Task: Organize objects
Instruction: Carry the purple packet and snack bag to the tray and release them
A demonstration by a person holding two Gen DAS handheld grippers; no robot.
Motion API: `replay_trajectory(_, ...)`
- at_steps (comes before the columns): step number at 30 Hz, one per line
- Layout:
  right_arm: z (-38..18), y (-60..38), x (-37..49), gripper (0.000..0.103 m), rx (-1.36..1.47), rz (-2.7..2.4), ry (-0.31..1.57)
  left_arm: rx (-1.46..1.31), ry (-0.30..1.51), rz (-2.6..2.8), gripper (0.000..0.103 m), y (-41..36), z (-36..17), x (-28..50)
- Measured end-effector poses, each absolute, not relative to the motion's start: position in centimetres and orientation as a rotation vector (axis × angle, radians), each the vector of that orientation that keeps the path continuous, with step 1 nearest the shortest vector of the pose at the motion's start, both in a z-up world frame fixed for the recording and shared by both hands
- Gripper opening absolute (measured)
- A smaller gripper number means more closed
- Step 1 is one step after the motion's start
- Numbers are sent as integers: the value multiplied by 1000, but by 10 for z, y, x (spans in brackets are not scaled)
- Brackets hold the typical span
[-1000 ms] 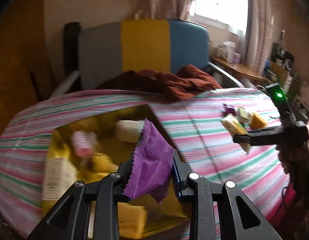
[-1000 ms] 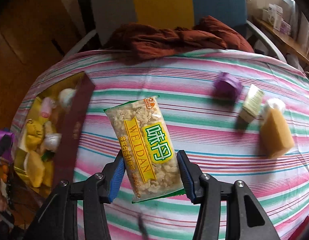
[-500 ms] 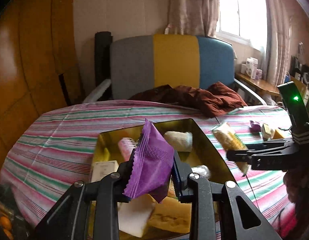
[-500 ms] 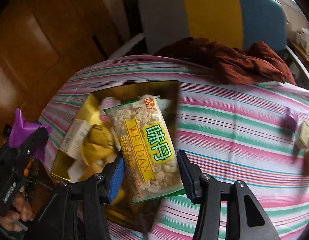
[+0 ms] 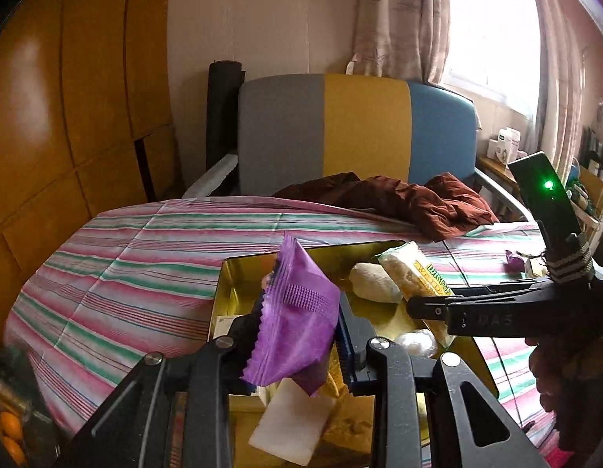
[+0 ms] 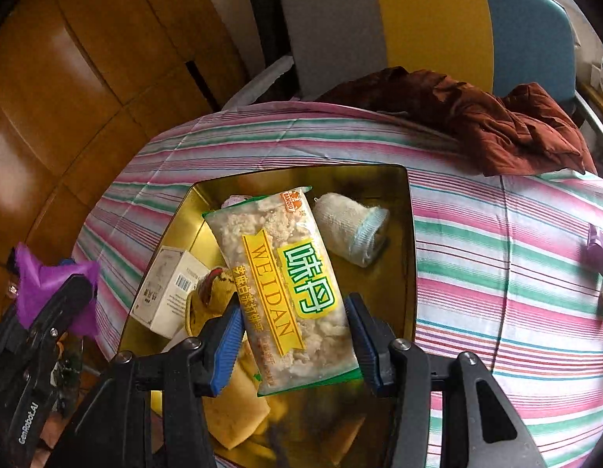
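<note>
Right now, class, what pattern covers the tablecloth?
Pink, green and white stripes on the tablecloth; the right wrist view shows it best.

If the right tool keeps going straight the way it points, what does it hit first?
Probably the gold tin: the right tool, holding the snack pack, points down into it, likely onto its bare floor, though depth is unclear.

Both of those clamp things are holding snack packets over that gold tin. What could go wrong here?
The gold tin already looks crowded: a white box, a rolled sock and yellow items fill much of it, so the long snack bag in the right gripper might land propped on the pile or hang over the rim. The left gripper pinches its purple packet near one end, so it could slip. The two grippers sit close together and might bump.
</note>
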State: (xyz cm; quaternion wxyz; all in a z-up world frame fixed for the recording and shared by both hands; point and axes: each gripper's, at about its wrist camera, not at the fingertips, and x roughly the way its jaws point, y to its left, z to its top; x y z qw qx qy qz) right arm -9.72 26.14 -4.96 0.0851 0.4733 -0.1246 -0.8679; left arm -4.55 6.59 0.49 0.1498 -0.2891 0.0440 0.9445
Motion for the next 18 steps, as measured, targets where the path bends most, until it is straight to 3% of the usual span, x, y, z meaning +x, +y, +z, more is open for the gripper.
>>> replay_trajectory(12, -54, 259, -112, 54, 1429, -2593, -408, -840, 122, 2735, 31, 65, 1, -53)
replay_trajectory(14, -54, 259, -114, 54, 1430, -2597, -414, -844, 124, 2741, 36, 66, 0, -54)
replay_trajectory(16, -54, 259, -114, 54, 1427, -2607, -411, -840, 125, 2756, 52, 66, 0, -53)
replay_trajectory(18, -55, 259, -111, 54, 1426, -2602, -413, -828, 126, 2766, 54, 66, 1, -52)
